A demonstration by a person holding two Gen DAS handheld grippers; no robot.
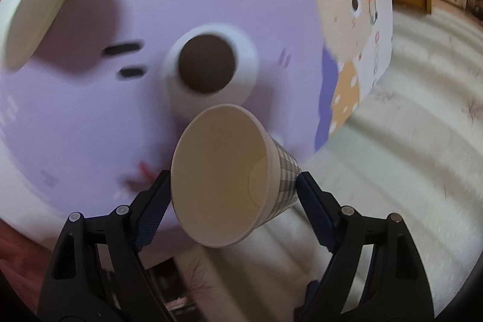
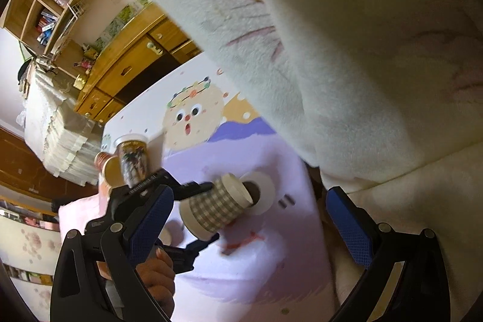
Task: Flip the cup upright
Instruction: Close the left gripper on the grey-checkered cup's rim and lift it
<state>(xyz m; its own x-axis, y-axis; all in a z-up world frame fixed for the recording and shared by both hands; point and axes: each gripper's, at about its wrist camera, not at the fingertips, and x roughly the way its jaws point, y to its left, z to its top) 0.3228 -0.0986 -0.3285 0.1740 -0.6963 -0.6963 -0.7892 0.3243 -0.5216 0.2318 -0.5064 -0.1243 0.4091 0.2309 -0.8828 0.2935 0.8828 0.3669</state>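
Observation:
A paper cup (image 1: pixel 229 174) with a grey check pattern is held between the fingers of my left gripper (image 1: pixel 234 186), lifted above the purple cartoon table (image 1: pixel 90 116) and tilted on its side, its open mouth facing the left camera. In the right wrist view the same cup (image 2: pixel 215 207) lies sideways in the left gripper (image 2: pixel 199 216), base pointing toward the table's printed eye. My right gripper (image 2: pixel 250 219) is open and empty, held off to the side of the table.
A white paper cup (image 1: pixel 33 8) sits at the table's far left. A printed cup (image 2: pixel 132 159) and orange cups (image 2: pixel 105 165) stand at the table's far edge. A white fluffy blanket (image 2: pixel 347 50) fills the upper right. A wooden cabinet (image 2: pixel 129 65) stands behind.

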